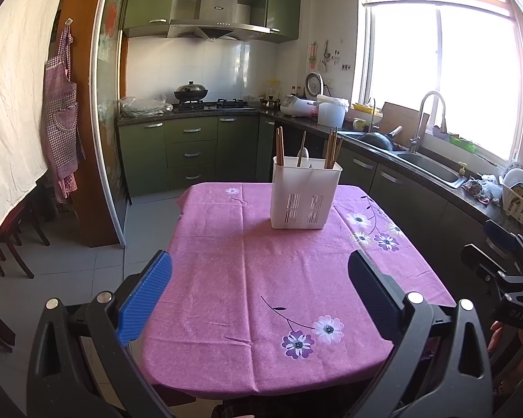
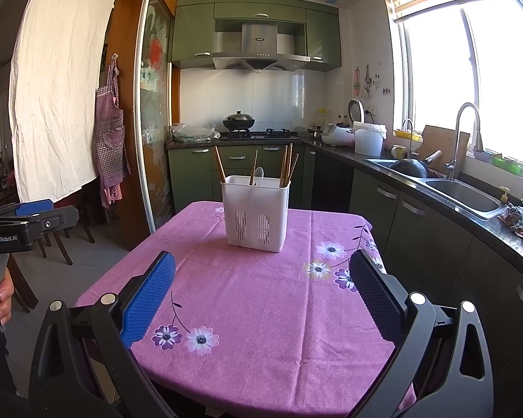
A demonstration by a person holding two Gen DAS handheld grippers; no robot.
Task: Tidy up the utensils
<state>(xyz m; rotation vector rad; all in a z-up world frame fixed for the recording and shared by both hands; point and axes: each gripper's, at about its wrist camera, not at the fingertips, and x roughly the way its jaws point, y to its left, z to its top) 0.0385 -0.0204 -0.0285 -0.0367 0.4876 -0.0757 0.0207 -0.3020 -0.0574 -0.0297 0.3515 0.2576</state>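
Seemingly at the outset or the close of the job, the left wrist view shows the left claw (image 1: 259,299) spread wide and empty above the near edge of the bench (image 1: 226,261), draped in a pink flowered cloth. A white utensil holder (image 1: 305,196) stands toward the far edge, with wooden chopsticks (image 1: 279,146) upright in its compartments and a pale spoon (image 1: 303,155) among them; nothing lies loose on the cloth. From the right wrist view, the right claw (image 2: 261,296) is likewise released, gripping nothing, hovering over the near edge while the holder (image 2: 256,212) sits well apart near the far edge, chopsticks (image 2: 286,167) leaning inside. Judging by this, every visible utensil is already in the holder; any sorting between compartments may remain.
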